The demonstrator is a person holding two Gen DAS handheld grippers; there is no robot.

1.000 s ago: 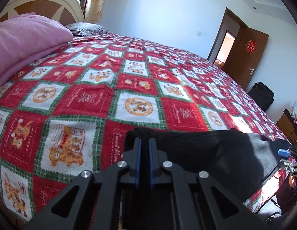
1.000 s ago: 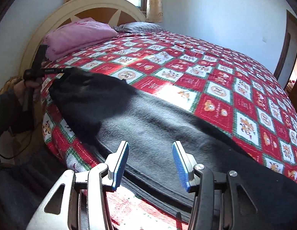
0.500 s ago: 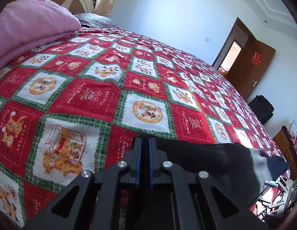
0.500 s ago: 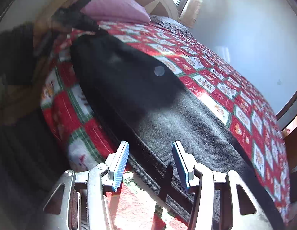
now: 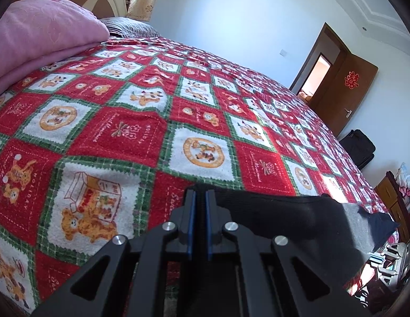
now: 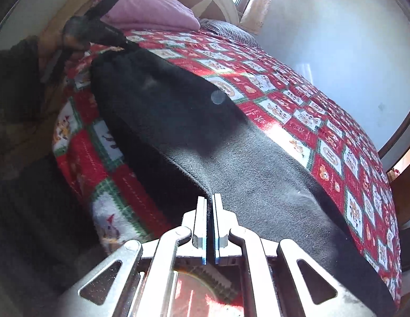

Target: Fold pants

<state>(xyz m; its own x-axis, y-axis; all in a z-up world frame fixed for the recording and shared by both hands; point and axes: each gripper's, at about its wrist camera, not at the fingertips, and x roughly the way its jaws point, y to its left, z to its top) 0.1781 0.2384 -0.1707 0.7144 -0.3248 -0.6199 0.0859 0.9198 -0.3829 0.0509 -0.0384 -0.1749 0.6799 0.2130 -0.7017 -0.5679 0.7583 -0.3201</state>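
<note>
Dark grey-black pants (image 6: 205, 137) lie stretched along the near edge of the bed. My right gripper (image 6: 210, 203) is shut on the pants' near edge, which rises into a fold between the pads. My left gripper (image 5: 200, 194) is shut on one end of the pants (image 5: 284, 216), which run away to the right. In the right wrist view the left gripper (image 6: 104, 33) shows at the far end, pinching the cloth. The right gripper (image 5: 390, 253) shows at the lower right of the left wrist view.
A red, white and green patchwork blanket (image 5: 152, 121) covers the bed. A folded pink quilt (image 5: 41, 39) and a grey pillow (image 5: 131, 27) lie by the headboard. A brown door (image 5: 345, 89) and a black bag (image 5: 359, 146) stand beyond the bed.
My right gripper has closed on the near edge of the pants; it was open before. The left gripper has kept its grip and moved a little towards the headboard.
</note>
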